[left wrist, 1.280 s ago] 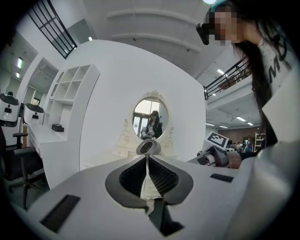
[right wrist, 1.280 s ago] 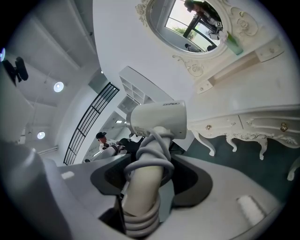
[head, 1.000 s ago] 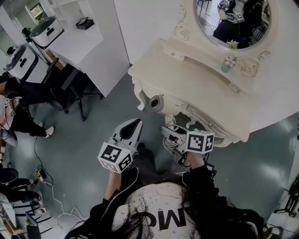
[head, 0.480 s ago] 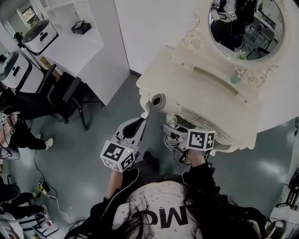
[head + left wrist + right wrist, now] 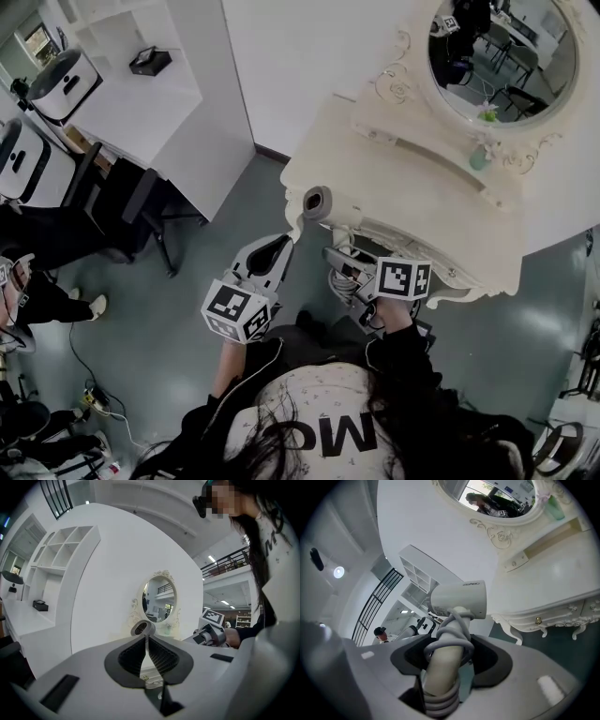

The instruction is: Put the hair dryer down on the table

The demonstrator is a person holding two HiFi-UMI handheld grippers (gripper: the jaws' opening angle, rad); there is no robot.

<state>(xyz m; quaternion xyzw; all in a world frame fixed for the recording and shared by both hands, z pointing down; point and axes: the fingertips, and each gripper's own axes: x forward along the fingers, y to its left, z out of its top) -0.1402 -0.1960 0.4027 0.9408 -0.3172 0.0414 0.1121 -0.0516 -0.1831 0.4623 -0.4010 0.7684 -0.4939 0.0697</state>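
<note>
The white hair dryer point(image 5: 317, 202) is up in the air by the left corner of the cream dressing table point(image 5: 422, 202), its round end facing the head camera. My right gripper point(image 5: 341, 266) is shut on its handle point(image 5: 443, 667), which has the grey cord coiled round it; the barrel point(image 5: 459, 599) stands above the jaws. My left gripper point(image 5: 273, 247) hovers just left of the dryer, over the floor, jaws pressed together with nothing between them. In the left gripper view the dryer point(image 5: 142, 628) shows beyond the shut left gripper point(image 5: 147, 641), in front of the oval mirror point(image 5: 160, 597).
A small green bottle point(image 5: 479, 157) stands under the oval mirror point(image 5: 497, 52) at the back of the table. A white counter point(image 5: 141, 103) with a black box point(image 5: 150, 60) is at the left, with a black chair point(image 5: 122, 202) beside it. Cables lie on the floor at bottom left.
The head view has shifted, and the table now lies closer to the dryer. Both grippers keep the same pose; the right one still holds the dryer.
</note>
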